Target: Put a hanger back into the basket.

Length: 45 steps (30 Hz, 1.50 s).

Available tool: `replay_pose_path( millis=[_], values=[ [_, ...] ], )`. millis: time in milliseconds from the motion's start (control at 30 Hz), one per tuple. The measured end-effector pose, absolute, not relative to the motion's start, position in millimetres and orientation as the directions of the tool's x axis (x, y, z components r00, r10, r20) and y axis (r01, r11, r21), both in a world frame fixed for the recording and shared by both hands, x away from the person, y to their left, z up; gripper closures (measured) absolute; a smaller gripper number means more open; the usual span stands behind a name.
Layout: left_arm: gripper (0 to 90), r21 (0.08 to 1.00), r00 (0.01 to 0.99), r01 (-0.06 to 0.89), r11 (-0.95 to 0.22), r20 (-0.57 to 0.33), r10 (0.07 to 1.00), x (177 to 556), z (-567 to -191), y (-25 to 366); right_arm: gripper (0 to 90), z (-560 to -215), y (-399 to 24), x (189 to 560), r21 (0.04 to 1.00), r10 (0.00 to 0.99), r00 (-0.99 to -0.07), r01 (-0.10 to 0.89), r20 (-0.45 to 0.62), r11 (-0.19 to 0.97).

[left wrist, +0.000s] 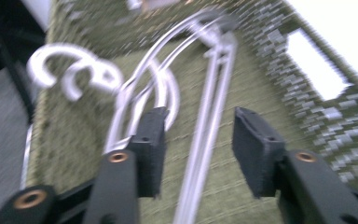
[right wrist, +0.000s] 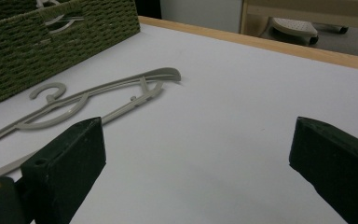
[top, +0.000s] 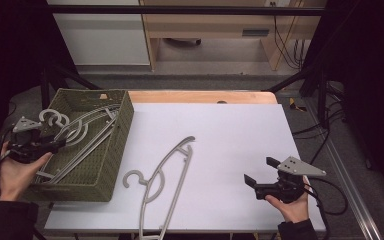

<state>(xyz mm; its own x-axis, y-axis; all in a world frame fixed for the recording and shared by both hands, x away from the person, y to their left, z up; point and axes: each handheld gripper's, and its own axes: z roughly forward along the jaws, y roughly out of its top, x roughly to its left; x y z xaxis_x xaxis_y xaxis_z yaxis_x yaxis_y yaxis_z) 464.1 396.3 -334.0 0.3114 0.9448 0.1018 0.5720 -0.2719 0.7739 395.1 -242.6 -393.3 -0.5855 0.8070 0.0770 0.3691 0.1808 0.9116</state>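
On the left side of a white table (top: pixel 240 135) stands a woven green basket (top: pixel 111 150) holding several grey plastic hangers (top: pixel 87 131), their hooks curling over the basket's left rim. The left gripper (top: pixel 50 146) hovers just above these hangers, held in a hand that enters from the near left. In the left gripper view its jaws stand apart, and a hanger's straight bar (left wrist: pixel 205 140) runs between the pads without being pressed. One more hanger (top: pixel 165 182) lies flat on the table, just right of the basket, its hook (top: pixel 132 177) toward the basket and its near end past the table's near edge. The right gripper (top: pixel 260 177) rests at the near right, jaws wide apart with nothing between them, well apart from the loose hanger. The hangers look light, thin and stiff, with smooth, likely slippery plastic. A grip across a straight bar or the thicker shoulder, rather than the curved hook, seems the surest hold.
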Motion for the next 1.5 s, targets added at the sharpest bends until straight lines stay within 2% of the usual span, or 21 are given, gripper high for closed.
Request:
replay_pose_path(
  millis=[233,400,633,1000,1267,1500],
  values=[
    [27.4,0.867,0.429,0.443,-0.228,0.019,0.903,444.0,-331.6,366.3,3.6,-392.7,-243.1,394.6,0.917,0.808,-0.583,0.362,0.081,0.169],
    [20.0,0.905,0.501,0.385,-0.179,-0.042,0.864,431.8,-337.8,338.6,3.3,-391.5,-244.9,394.0,0.923,0.814,-0.575,0.353,0.085,0.154],
    [8.1,0.924,0.568,0.338,-0.182,-0.046,0.821,413.5,-346.5,297.7,3.2,-390.2,-247.2,392.9,0.926,0.816,-0.572,0.346,0.083,0.148],
    [8.6,0.921,0.607,0.337,-0.196,-0.053,0.793,392.8,-370.8,262.5,3.0,-389.5,-248.0,391.7,0.93,0.818,-0.569,0.341,0.088,0.137],
    [10.5,0.892,0.667,0.358,-0.277,-0.037,0.744,381.3,-392.4,233.7,3.0,-391.7,-246.7,392.4,0.925,0.815,-0.573,0.351,0.089,0.146],
    [12.1,0.867,0.684,0.383,-0.318,-0.035,0.729,372.1,-410.2,225.2,3.0,-391.6,-246.5,391.3,0.926,0.815,-0.573,0.349,0.088,0.145]
  ],
)
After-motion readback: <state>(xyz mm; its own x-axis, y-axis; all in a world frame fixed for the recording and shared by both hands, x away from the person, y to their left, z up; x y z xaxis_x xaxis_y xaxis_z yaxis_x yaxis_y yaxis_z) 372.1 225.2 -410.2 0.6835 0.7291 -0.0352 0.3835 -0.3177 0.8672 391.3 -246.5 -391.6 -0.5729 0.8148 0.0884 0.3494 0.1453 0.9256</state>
